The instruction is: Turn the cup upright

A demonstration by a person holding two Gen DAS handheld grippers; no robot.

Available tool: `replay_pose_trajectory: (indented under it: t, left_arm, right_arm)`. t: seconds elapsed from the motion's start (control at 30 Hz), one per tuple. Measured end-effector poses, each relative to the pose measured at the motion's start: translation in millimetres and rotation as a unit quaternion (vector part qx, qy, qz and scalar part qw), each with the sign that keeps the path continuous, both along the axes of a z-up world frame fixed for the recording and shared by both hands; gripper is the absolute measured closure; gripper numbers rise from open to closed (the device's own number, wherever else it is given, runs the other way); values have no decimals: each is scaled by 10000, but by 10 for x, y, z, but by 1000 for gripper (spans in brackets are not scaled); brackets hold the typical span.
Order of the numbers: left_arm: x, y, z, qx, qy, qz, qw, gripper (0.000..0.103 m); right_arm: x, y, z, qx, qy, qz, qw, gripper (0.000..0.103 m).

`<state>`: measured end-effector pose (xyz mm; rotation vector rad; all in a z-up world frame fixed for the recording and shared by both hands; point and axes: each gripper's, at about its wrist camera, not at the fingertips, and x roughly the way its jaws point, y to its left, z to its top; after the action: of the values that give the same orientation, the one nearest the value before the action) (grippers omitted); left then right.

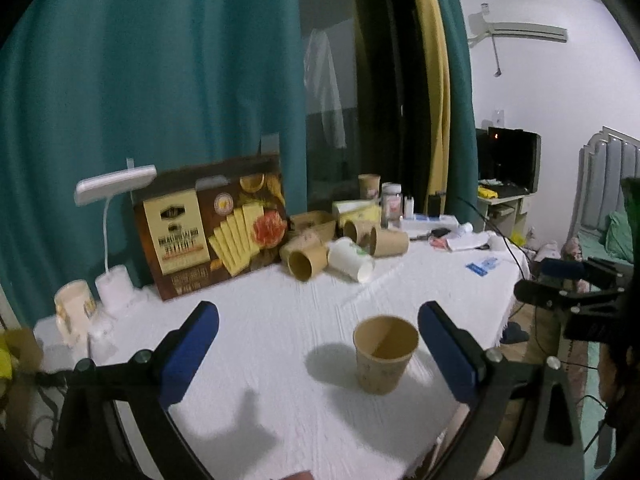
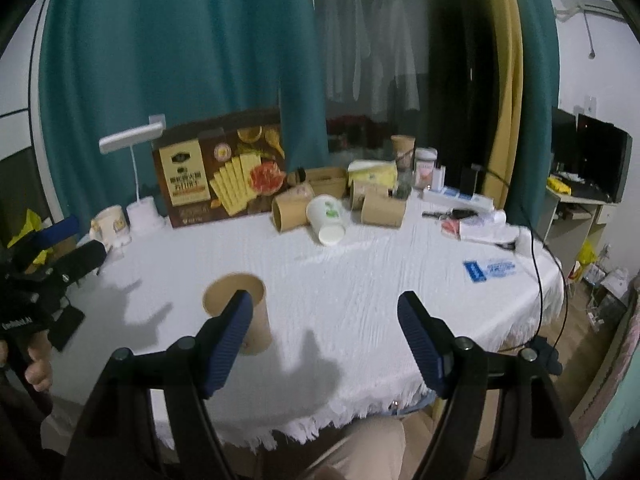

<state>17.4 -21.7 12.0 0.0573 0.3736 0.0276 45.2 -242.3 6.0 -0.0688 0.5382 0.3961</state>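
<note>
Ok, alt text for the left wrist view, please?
A brown paper cup stands upright on the white tablecloth, between the open blue fingers of the left gripper, untouched. Behind it, several cups lie tipped over beside a food box.

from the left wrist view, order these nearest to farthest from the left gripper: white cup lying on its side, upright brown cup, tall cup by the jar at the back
1. upright brown cup, just ahead, between the open jaws' line
2. white cup, on its side, mid-table
3. tall cup, upright at the back edge by the jar
</note>
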Motion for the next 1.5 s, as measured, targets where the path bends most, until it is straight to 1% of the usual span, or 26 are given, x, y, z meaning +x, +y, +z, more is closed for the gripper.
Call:
replay_pose_trajectory:
  t: [0.13, 0.27, 0.4, 0.5, 0.57, 0.7, 0.73, 0.93, 0.97, 1.0, 1.07, 1.3, 1.5]
  left_arm:
    - [-27, -14, 136, 76, -210, -43, 9997, 3]
    - [-104, -32, 316, 100, -510, -64, 9986, 3]
    - [-181, 8, 493, -35, -757, -75, 9971, 3]
    - [-234, 52, 611, -157, -868, -84, 9961, 3]
    - [-263, 86, 664, -236, -879, -94, 9958, 3]
    - [-318, 239, 743, -557, -889, -69, 9945, 3]
    - [-328, 270, 753, -586, -901, -56, 9942, 3]
    - [-417, 416, 753, -558, -953, -2, 9939, 3]
    - [-416, 438, 742, -550, -938, 9, 9941, 3]
    - [-408, 468, 723, -550, -905, 20, 9944, 3]
    - [-399, 499, 694, -557, -873, 25, 9946, 3]
    - [-378, 571, 616, -606, -833, 20, 9947, 3]
    - [-390, 544, 594, -610, -794, 27, 9950, 3]
  right_arm:
    - [-30, 1, 212, 74, -192, 31, 9998, 29]
    - [-113, 22, 453, 122, -499, 75, 9987, 27]
    - [-216, 56, 681, 179, -788, 123, 9967, 24]
    - [-306, 82, 839, 246, -958, 167, 9950, 22]
    - [-381, 105, 917, 286, -1049, 195, 9939, 22]
    - [-496, 180, 1025, 336, -1147, 240, 9925, 20]
    - [-509, 207, 1043, 356, -1155, 255, 9923, 20]
    - [-561, 383, 1044, 472, -1080, 431, 9921, 16]
    - [-557, 415, 1032, 473, -1055, 455, 9922, 15]
    - [-552, 440, 1018, 477, -1037, 466, 9924, 11]
    - [-527, 480, 982, 482, -998, 456, 9928, 9]
    - [-388, 513, 839, 471, -775, 346, 9953, 9]
    - [-312, 501, 767, 465, -652, 325, 9963, 9]
